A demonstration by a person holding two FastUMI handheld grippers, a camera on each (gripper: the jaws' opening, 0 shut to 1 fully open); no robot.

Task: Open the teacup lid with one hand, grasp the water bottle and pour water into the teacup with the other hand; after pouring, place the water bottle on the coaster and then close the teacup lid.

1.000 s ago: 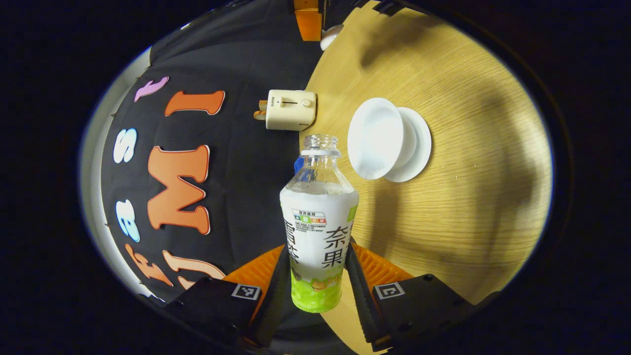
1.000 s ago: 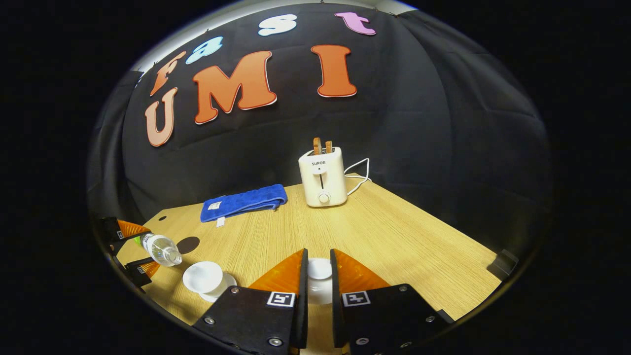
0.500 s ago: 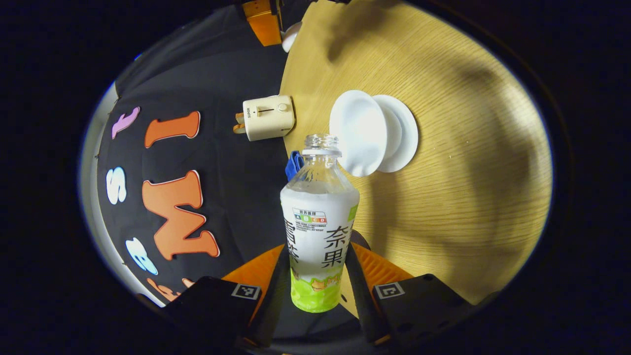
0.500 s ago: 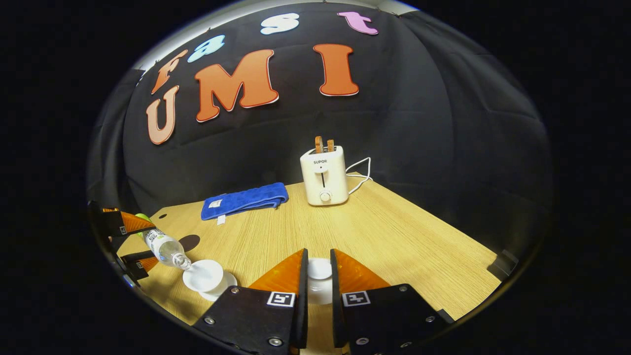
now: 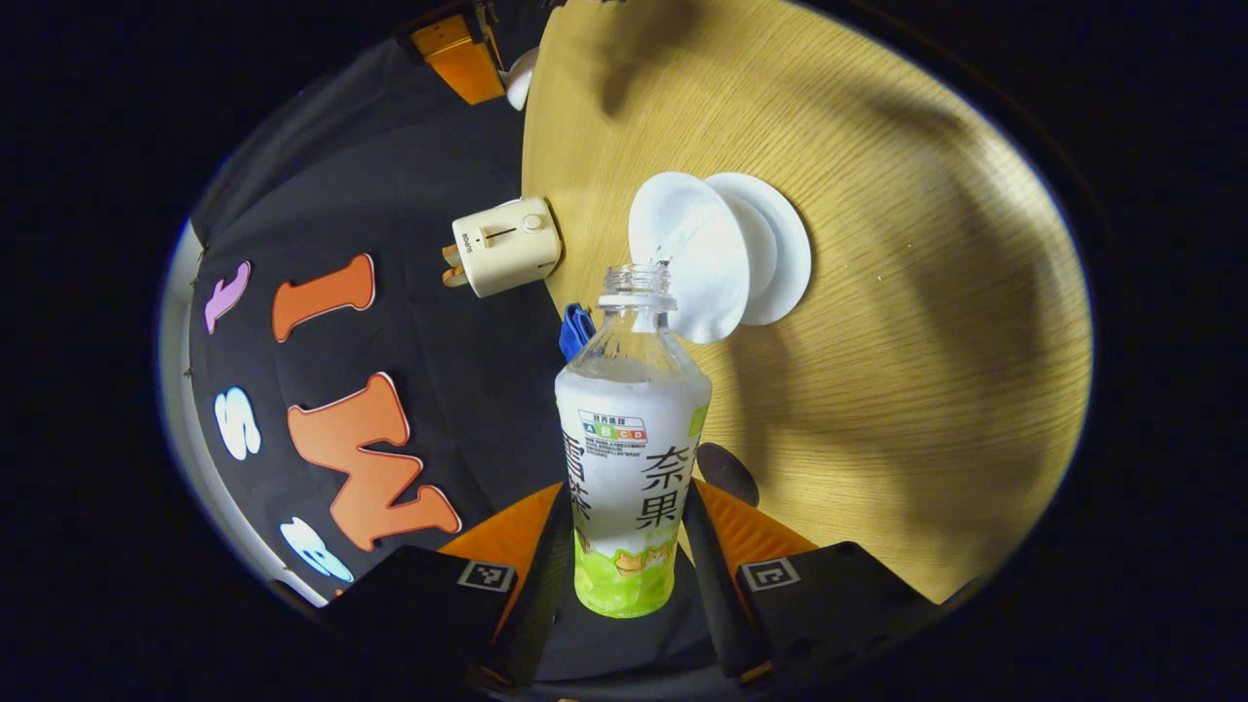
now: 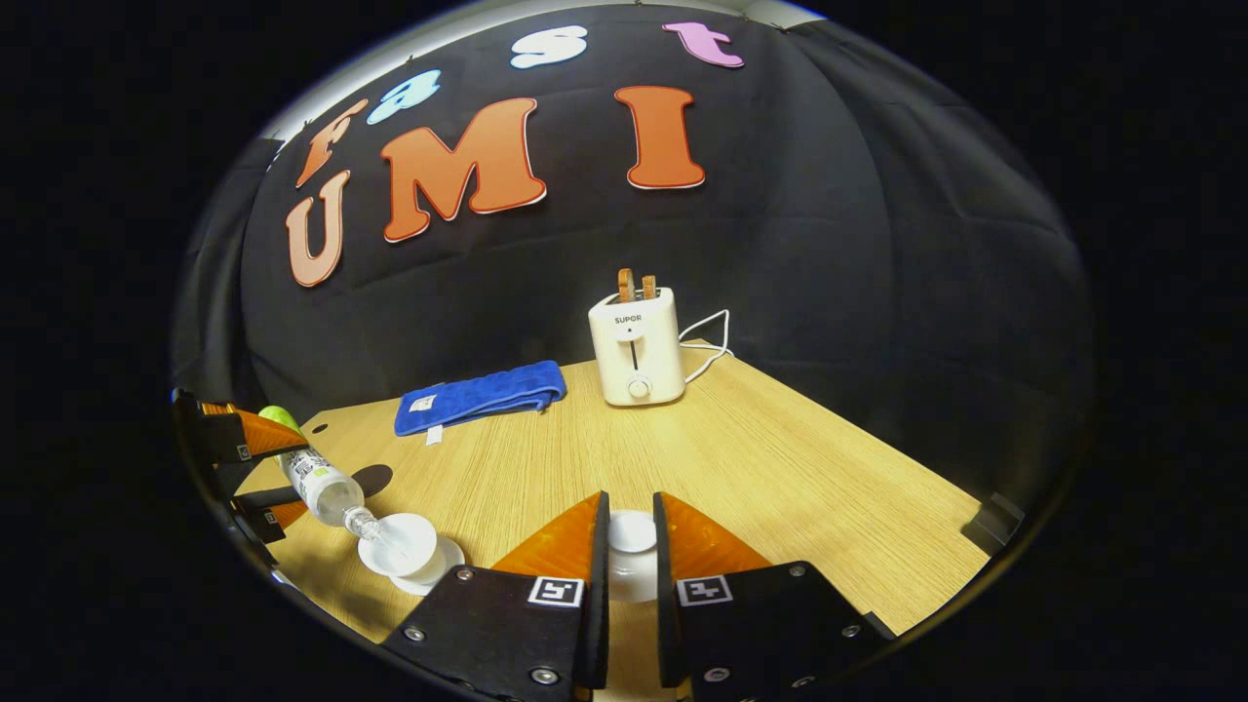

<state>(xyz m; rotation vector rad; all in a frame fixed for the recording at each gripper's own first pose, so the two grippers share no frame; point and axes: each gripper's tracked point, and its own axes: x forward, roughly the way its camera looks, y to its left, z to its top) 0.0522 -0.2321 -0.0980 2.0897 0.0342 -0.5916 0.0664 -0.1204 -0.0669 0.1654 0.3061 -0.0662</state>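
In the left gripper view, the left gripper (image 5: 629, 546) has its jaws squeezed on the bottle (image 5: 632, 458). The bottle is tipped so its open mouth sits over the cup (image 5: 687, 255), and a little water runs in. The cup stands on a saucer (image 5: 780, 244) on the tabletop (image 5: 907, 341). A dark coaster (image 5: 726, 473) waits near the jaws.

In the right gripper view, the right gripper (image 6: 629, 561) has its jaws closed on the white lid (image 6: 632, 534), held up away from the cup (image 6: 400, 544) so water can go in. A toaster (image 6: 636, 346) and a blue cloth (image 6: 483, 397) sit far back.

The left gripper (image 5: 629, 561) is clamping the water bottle (image 5: 632, 448) between its 2 fingers (image 5: 717, 575), tipping its open mouth over the white teacup (image 5: 687, 255), water trickling in, above the desk (image 5: 907, 322).
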